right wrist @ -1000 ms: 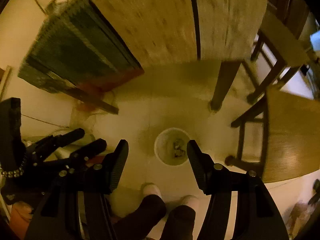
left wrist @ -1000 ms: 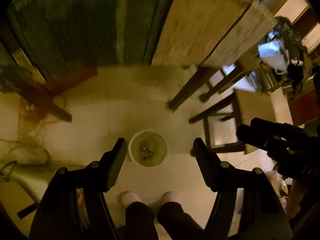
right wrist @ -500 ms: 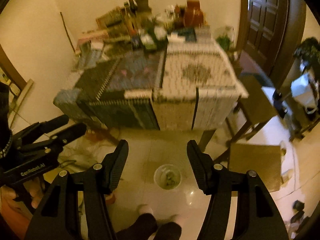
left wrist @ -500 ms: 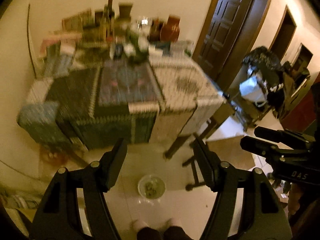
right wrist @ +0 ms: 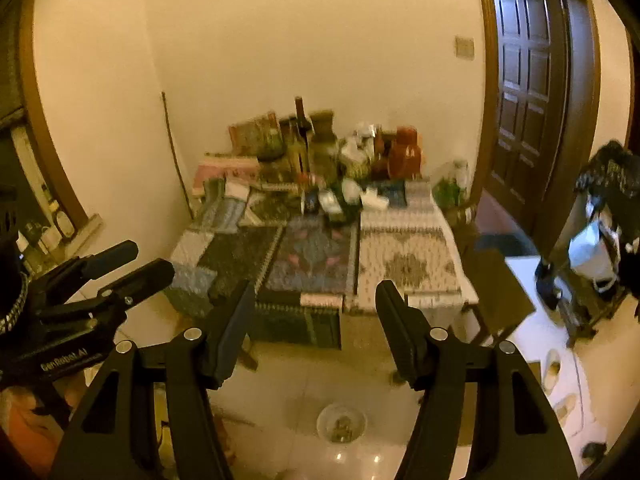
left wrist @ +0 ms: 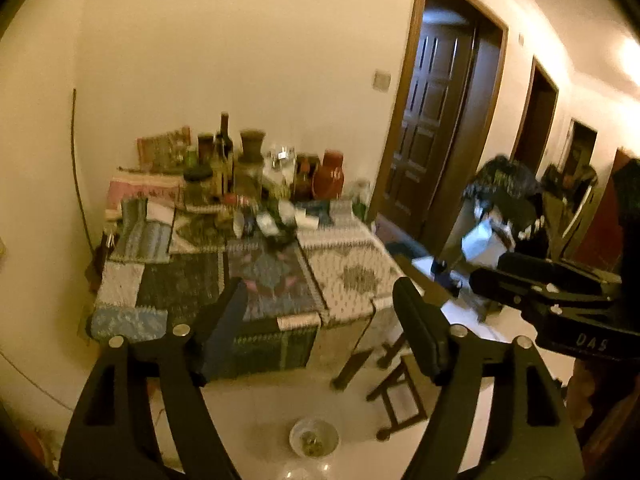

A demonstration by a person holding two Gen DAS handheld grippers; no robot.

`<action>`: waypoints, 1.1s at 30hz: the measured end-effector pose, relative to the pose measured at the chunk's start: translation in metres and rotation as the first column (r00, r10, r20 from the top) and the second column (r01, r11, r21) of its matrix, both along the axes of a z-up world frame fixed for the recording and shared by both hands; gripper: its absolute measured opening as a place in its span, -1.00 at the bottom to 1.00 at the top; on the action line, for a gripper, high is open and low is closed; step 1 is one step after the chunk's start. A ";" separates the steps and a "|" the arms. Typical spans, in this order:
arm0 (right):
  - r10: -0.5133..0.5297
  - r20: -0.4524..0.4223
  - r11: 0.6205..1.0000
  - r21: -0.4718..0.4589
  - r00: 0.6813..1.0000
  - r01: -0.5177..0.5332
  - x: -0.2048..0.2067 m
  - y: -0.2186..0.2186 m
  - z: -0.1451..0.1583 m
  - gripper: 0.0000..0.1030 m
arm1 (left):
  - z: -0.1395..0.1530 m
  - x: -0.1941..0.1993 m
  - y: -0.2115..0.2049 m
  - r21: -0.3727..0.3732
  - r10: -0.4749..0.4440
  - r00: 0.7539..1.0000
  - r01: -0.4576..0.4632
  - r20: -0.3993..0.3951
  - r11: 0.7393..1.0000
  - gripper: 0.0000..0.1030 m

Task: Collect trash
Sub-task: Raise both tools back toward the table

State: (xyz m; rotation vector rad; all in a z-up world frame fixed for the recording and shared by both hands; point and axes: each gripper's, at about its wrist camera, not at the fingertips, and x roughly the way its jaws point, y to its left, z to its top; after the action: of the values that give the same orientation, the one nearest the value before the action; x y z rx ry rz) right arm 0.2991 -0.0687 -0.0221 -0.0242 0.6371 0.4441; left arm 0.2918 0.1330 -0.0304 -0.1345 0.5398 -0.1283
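A small round white bin point(left wrist: 313, 437) with scraps inside stands on the pale tiled floor in front of the table; it also shows in the right wrist view point(right wrist: 341, 423). The table point(left wrist: 352, 276) has a patchwork cloth, and crumpled wrappers and small white cups point(left wrist: 306, 220) lie near its far middle point(right wrist: 374, 200). My left gripper point(left wrist: 320, 304) is open and empty, raised and facing the table. My right gripper point(right wrist: 316, 304) is open and empty at the same height. Each gripper shows at the edge of the other's view.
Bottles, jars and a red jug point(right wrist: 406, 152) crowd the table's back edge against the wall. A wooden stool point(left wrist: 400, 404) stands right of the table. A dark door point(right wrist: 528, 92) and a loaded rack with a white bag point(right wrist: 592, 248) are at the right.
Both grippers have tilted up from looking straight down at the bin and my feet to facing the table and wall. The bin has slid to the bottom of both views.
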 end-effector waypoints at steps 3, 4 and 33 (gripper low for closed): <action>-0.016 0.036 1.000 -0.002 0.999 0.016 0.000 0.001 0.010 0.22 | 0.011 -0.002 0.010 0.001 0.021 0.999 -0.021 0.038 1.000 0.45; -0.020 0.043 1.000 0.002 0.999 0.020 0.002 0.001 0.012 0.37 | 0.013 0.000 0.014 0.000 0.031 0.999 -0.031 0.044 1.000 0.51; 0.148 0.064 0.988 0.026 0.987 -0.150 0.197 -0.046 0.020 0.59 | 0.019 0.192 -0.036 0.019 0.230 0.973 -0.231 0.035 0.973 0.73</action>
State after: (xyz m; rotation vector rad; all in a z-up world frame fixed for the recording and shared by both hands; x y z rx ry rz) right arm 0.4961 -0.1146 -0.0019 -0.0567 0.5694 0.5955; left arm 0.4842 0.0967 -0.0117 -0.1716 0.4896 0.1023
